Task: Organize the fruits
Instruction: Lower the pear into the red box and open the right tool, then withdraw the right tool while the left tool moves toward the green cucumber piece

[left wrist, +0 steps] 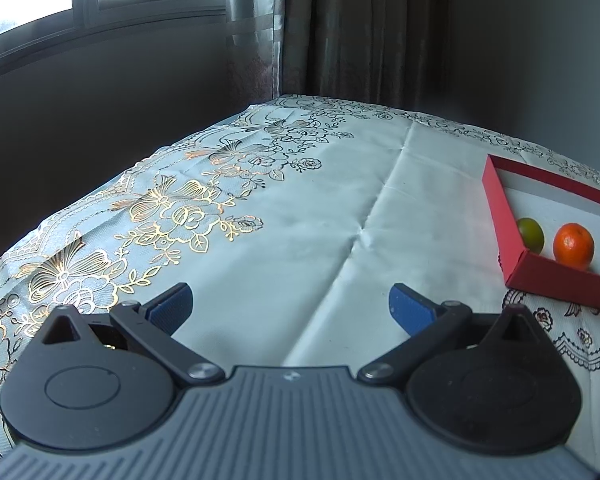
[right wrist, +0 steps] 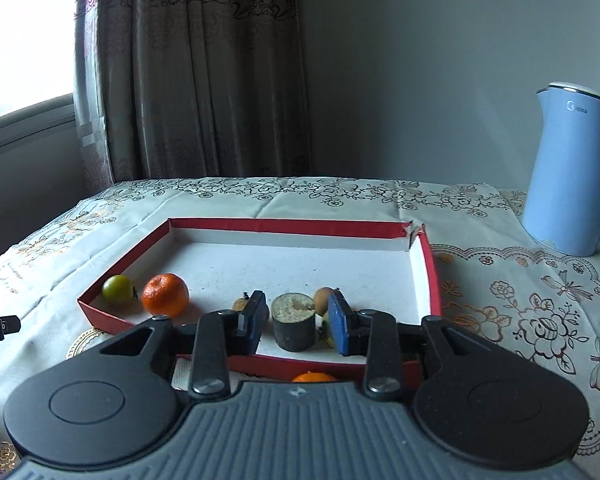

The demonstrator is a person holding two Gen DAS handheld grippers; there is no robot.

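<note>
Nearest the right wrist camera, the right tool (right wrist: 296,322) is seen tilted gently downward over the near wall of the red tray (right wrist: 430,272), its blue pads parted a little and clear of the dark cut cylinder (right wrist: 294,326) standing between them; nothing is gripped. Inside the tray, a green fruit (right wrist: 117,289) and an orange (right wrist: 166,294) are found at ten o'clock, small brown fruits (right wrist: 323,298) near the cylinder. Another orange (right wrist: 313,377) is glimpsed outside the near wall. A blue kettle (right wrist: 572,168) stands at two o'clock. The left tool (left wrist: 290,308) is held angled down over bare bench cloth (left wrist: 300,208), spread wide and empty.
</note>
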